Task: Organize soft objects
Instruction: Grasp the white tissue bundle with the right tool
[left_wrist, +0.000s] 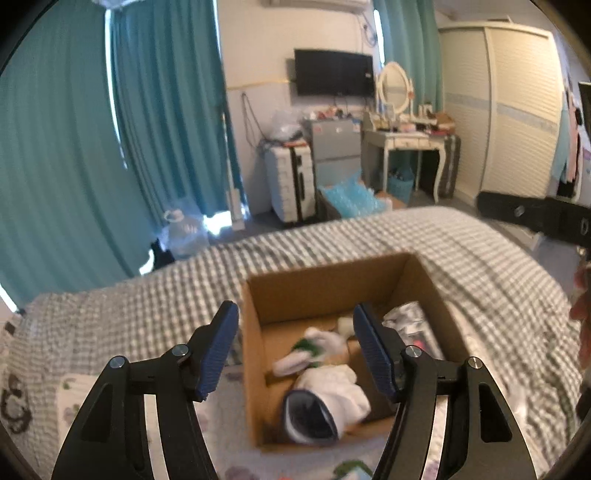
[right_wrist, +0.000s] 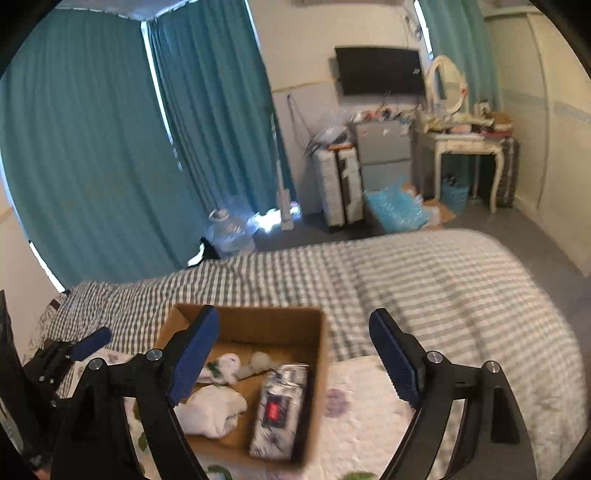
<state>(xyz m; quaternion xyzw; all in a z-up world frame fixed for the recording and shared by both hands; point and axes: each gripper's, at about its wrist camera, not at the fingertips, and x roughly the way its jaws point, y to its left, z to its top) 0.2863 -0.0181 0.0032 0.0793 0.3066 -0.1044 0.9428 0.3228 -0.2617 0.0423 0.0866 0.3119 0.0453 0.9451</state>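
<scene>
Your bed (right_wrist: 424, 280) wears a grey checked cover; a cardboard box (right_wrist: 317, 354) sits directly on its white flowered quilt (right_wrist: 365, 417).

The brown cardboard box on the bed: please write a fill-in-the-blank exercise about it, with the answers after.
1. The open brown cardboard box stands on a grey-and-white ____ bed cover.
2. The left hand-held gripper hovers above the box with its jaws ____.
3. The right hand-held gripper holds ____.
4. The folded soft cloth lying inside the box is ____ in colour.

Answers: checked; open; nothing; white
</scene>
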